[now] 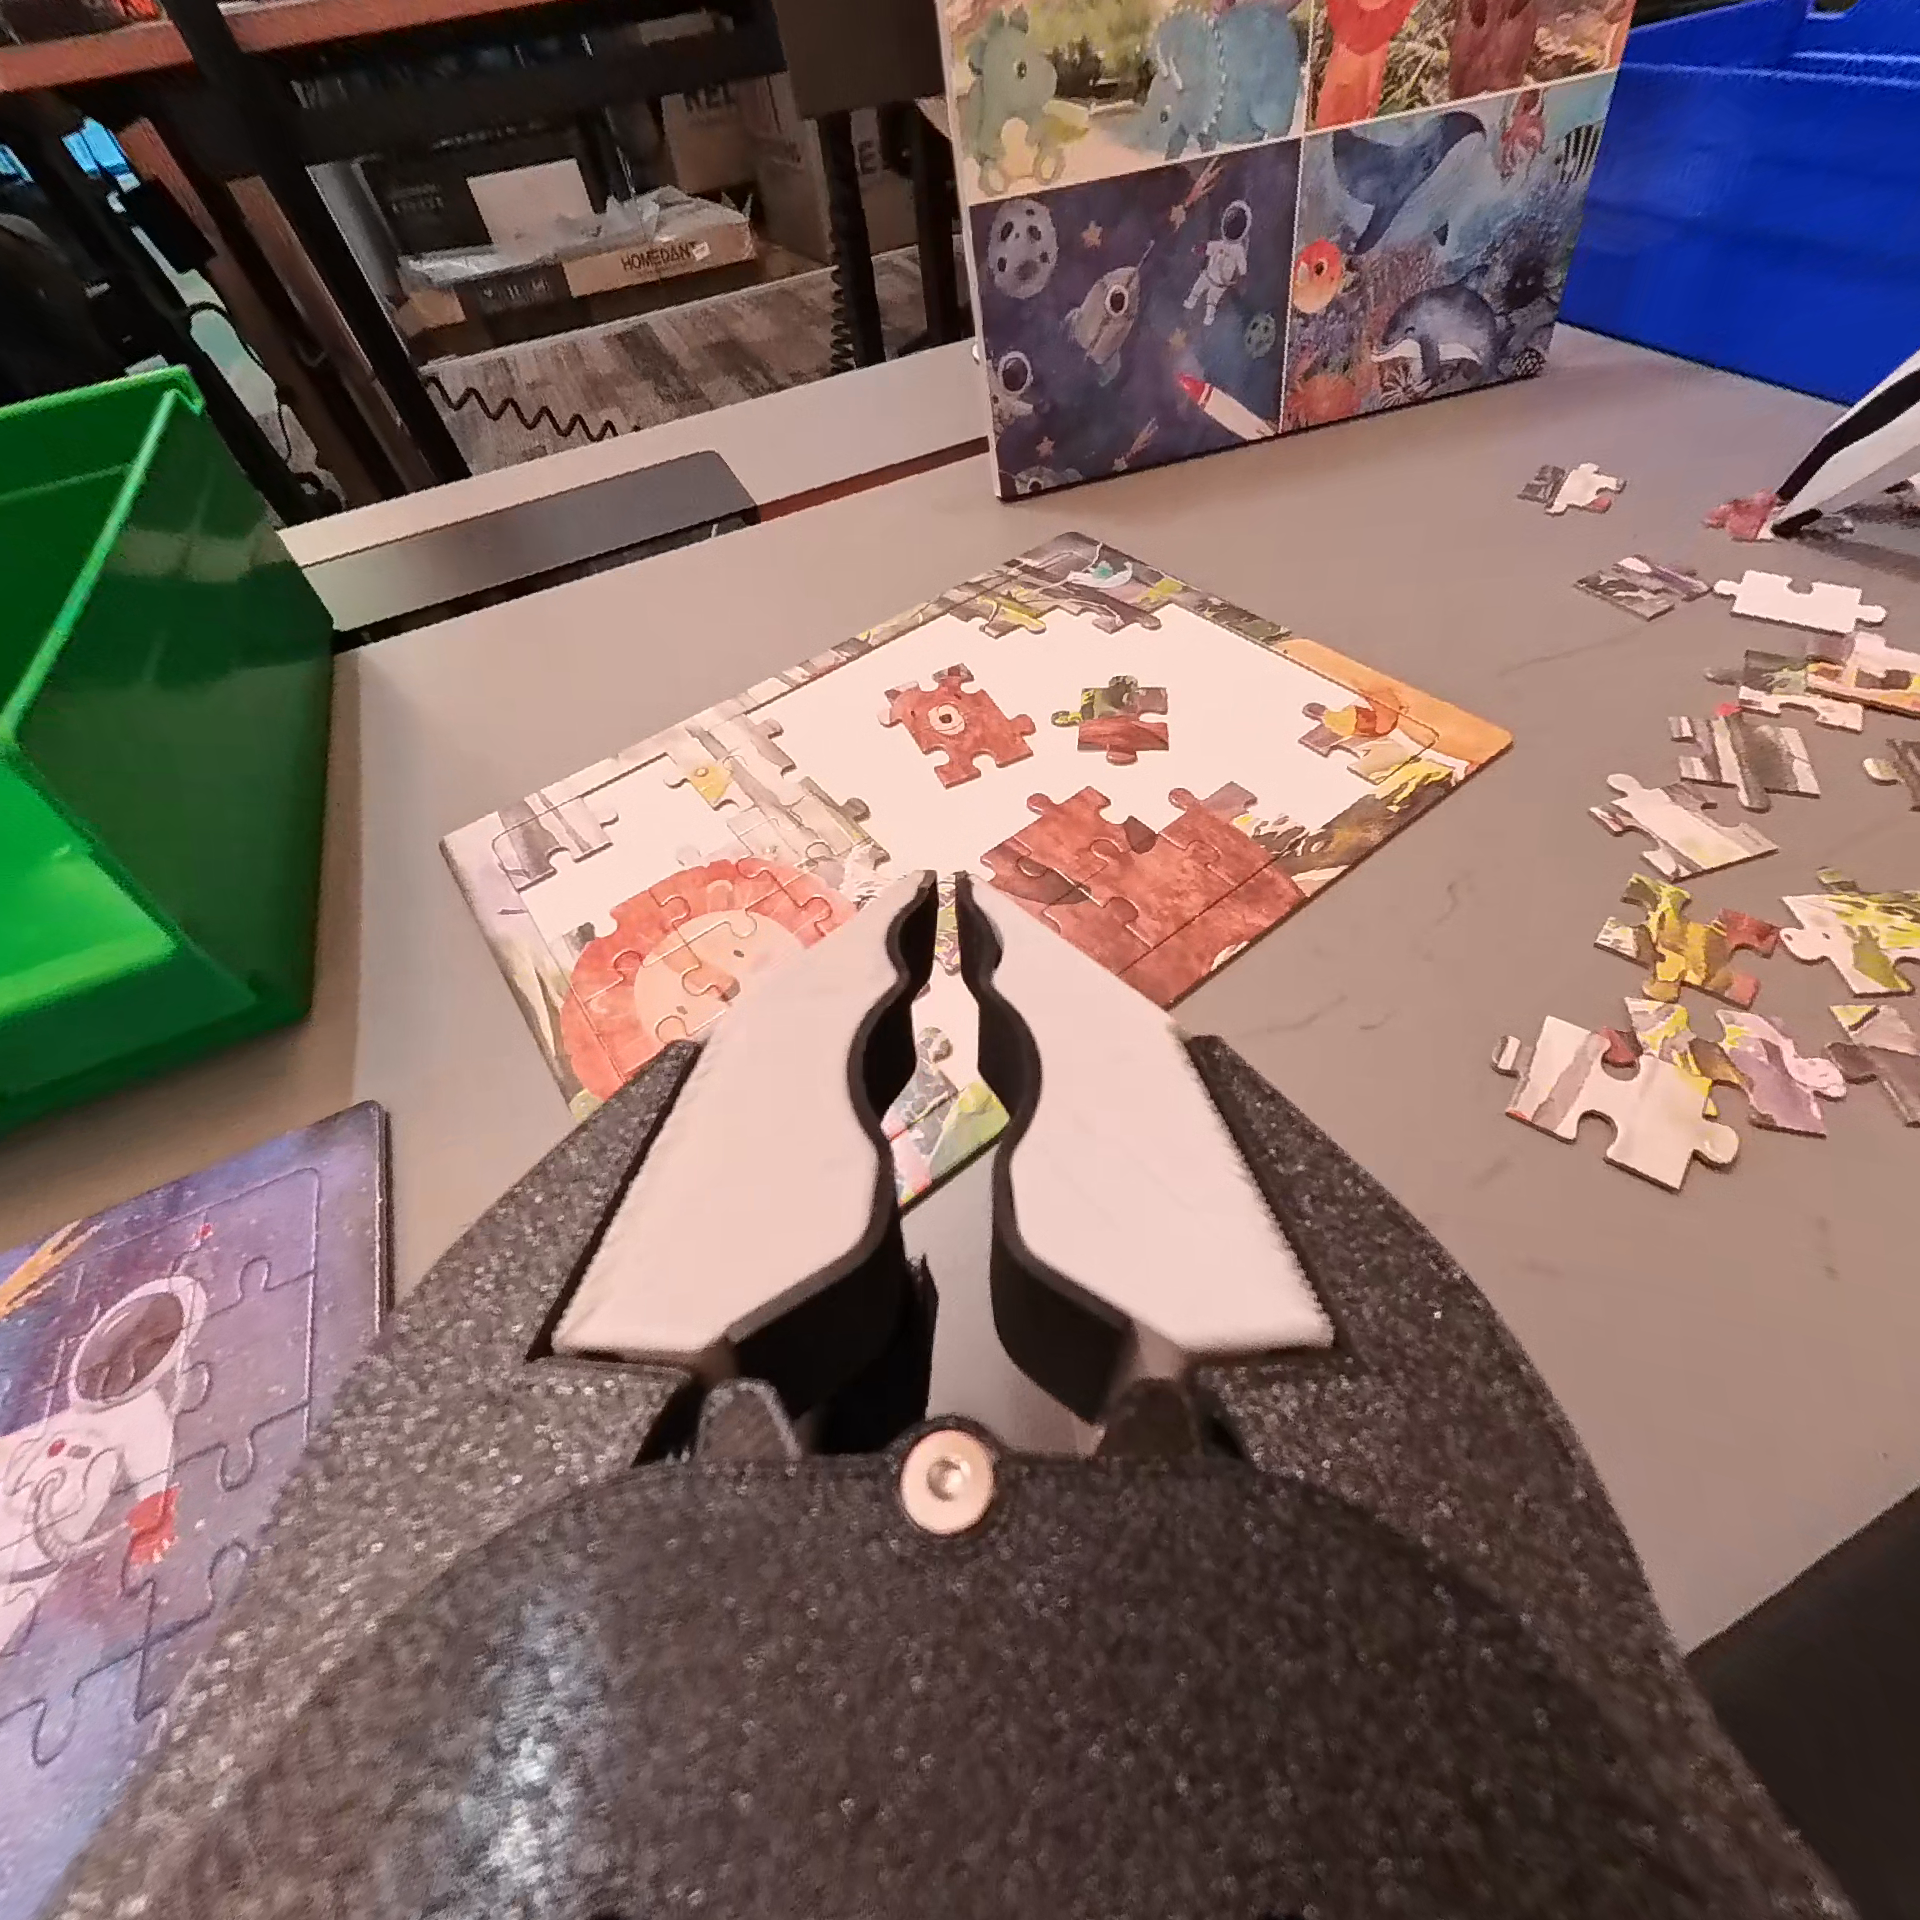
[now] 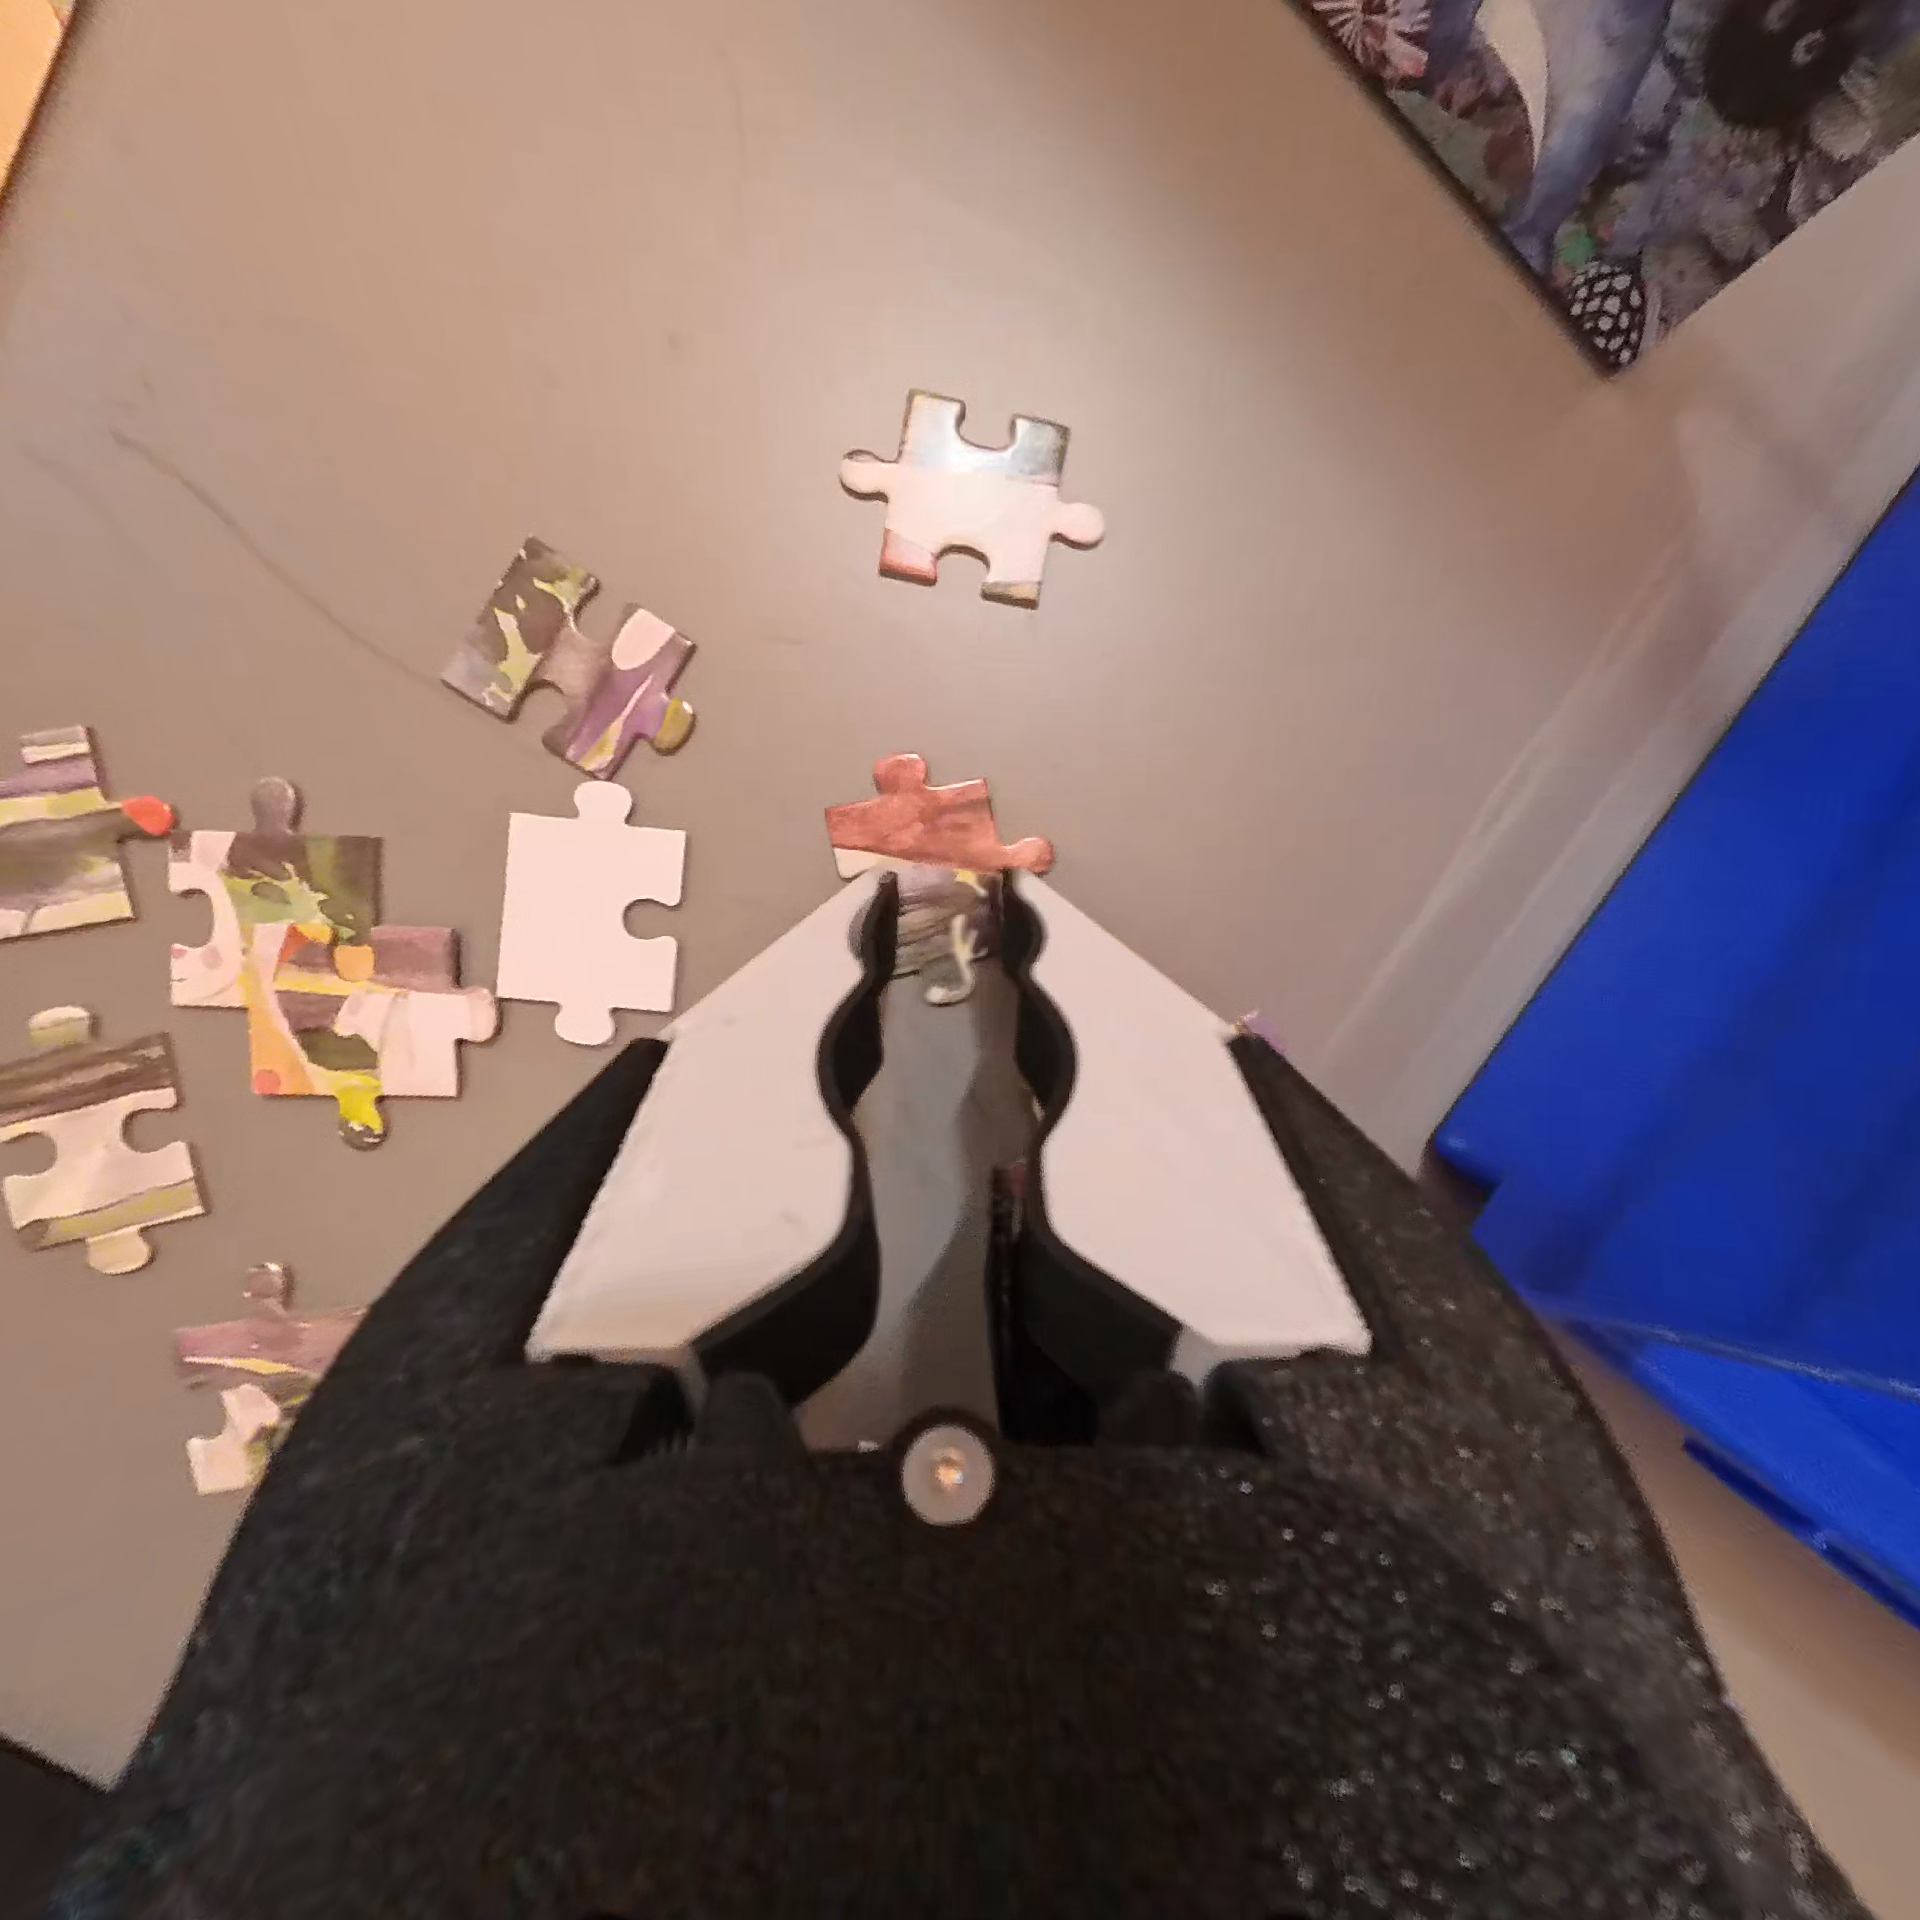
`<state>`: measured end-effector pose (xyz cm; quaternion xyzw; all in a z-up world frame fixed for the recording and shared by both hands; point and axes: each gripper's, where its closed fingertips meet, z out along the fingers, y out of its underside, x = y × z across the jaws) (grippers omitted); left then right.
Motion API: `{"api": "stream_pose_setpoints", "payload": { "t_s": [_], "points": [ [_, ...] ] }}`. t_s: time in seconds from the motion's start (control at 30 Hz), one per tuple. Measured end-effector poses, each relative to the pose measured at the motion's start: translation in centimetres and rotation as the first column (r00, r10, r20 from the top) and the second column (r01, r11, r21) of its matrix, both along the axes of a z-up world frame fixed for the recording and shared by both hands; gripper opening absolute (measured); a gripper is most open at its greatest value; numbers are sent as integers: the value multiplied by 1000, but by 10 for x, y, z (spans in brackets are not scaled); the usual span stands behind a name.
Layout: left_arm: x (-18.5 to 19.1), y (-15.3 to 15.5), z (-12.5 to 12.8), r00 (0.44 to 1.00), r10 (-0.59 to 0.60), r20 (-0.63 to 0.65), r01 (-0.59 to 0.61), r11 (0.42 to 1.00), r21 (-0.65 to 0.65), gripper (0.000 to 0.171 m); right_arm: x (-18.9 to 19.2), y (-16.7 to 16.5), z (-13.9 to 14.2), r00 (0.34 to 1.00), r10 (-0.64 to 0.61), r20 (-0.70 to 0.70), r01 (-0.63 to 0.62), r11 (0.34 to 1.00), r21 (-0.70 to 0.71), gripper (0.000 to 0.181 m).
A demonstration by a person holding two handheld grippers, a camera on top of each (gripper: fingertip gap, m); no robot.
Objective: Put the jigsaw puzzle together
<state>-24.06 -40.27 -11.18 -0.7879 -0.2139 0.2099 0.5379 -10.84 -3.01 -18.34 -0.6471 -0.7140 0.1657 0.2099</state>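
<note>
My right tool [image 2: 940, 883] pinches a brown-edged piece [image 2: 935, 831] by its near end, low over the bench [image 2: 1039, 260] right of the board [image 1: 1091, 686], while my left tool [image 1: 940, 883] hangs pressed together, holding nothing, above the board's near edge. With so shallow a grip, I judge the piece could twist or drop on the way to the board and nudge the seated pieces. A carton on the floor beyond the board bears lettering, which I leave unread.
</note>
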Motion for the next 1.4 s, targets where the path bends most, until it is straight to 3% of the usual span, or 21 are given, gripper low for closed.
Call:
{"api": "stream_pose_setpoints", "payload": {
  "t_s": [0.13, 0.33, 0.4, 0.47, 0.57, 0.83, 1.2, 1.3, 1.4],
  "points": [
    [0, -1, 1, 1000, 3, -2, -3, 1000, 6, 3, -1, -3, 0, 999, 36, 10, -36, 999, -10, 0],
    [0, -1, 0, 1000, -1, 7, 1, 1000, 9, 3, 0, 0, 16, 998, 51, -28, -51, 999, -10, 0],
    [0, -1, -1, 1000, -4, 14, 4, 1000, 7, 3, -1, 10, 24, 998, 11, -59, -12, 1000, -9, 7],
    [0, 0, -2, 1000, -8, 19, 8, 1000, 4, 3, 4, 12, 17, 1000, -28, -1, 28, 996, -83, 36],
    [1, 0, -3, 1000, -9, 23, 9, 1000, 0, 3, 8, 9, 5, 999, -9, 49, 13, 997, -82, 32],
    [1, 1, -6, 1000, -14, 28, 14, 1000, -15, 3, 3, 4, -1, 999, -21, 26, 23, 995, -93, 28],
    [1, 1, -6, 1000, -13, 29, 14, 1000, -12, 3, 3, -2, 1, 992, 101, 72, -95, 992, -83, 22],
    [1, 1, -6, 1000, -11, 28, 12, 1000, -13, 3, -9, -21, 21, 988, 157, 10, -155, 985, -79, 22],
    [1, 1, -7, 999, -12, 30, 13, 1000, -15, 3, -41, -79, 54, 939, 332, -95, -337, 940, -45, 22]
  ]
}}
